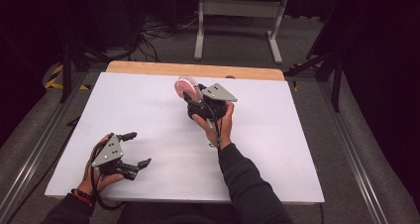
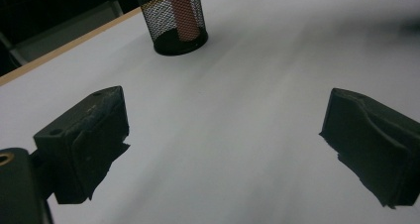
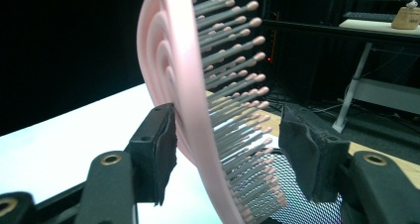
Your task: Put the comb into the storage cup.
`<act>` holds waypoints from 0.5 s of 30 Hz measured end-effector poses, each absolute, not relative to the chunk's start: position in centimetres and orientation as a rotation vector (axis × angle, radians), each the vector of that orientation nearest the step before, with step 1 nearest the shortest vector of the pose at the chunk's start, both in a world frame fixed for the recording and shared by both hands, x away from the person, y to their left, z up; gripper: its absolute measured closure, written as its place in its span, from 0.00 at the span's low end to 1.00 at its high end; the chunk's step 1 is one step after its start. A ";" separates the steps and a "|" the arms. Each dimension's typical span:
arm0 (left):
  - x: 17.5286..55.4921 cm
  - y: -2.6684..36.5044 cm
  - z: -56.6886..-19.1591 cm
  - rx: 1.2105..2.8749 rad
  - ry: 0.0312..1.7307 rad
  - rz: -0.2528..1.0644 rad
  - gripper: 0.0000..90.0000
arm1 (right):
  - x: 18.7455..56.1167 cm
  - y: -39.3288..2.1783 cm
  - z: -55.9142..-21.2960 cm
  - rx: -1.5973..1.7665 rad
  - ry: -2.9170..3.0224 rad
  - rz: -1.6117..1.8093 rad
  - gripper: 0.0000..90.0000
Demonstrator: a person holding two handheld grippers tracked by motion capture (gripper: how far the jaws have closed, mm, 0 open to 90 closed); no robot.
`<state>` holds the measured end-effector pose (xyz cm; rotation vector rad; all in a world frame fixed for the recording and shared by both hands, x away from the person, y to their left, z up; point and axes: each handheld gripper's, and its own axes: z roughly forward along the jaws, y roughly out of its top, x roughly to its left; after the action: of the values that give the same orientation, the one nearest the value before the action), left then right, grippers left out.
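Pink brush going into the mesh cup at the far side of the table.

The right gripper [image 1: 190, 96] sits at the far middle of the white table [image 1: 277, 149], its jaws part-way open around the pink hairbrush [image 3: 171, 75]; the left pad lies against the brush's back while the right pad stands clear of the bristles, so the grip looks to be released. The brush stands upright in the black mesh cup [image 2: 174, 18]. The left gripper [image 1: 134, 149] rests near the front left, jaws wide and empty. I'd say the next move is to spread the jaws wider and draw the right gripper back without snagging the bristles.
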<state>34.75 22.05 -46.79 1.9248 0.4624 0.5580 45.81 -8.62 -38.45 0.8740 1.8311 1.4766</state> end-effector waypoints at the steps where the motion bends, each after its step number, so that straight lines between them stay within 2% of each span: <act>1: 34.7 22.0 -46.8 1.925 0.462 0.560 0.06 | 45.8 -8.6 -38.5 0.874 1.831 1.477 0.44; 15: 34.7 22.0 -46.8 1.922 0.458 0.557 0.06 | 45.4 -8.9 -37.6 0.837 1.840 1.468 0.38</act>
<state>34.69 22.01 -46.76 1.9219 0.4582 0.5571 45.36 -8.90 -37.56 0.8369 1.8404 1.4676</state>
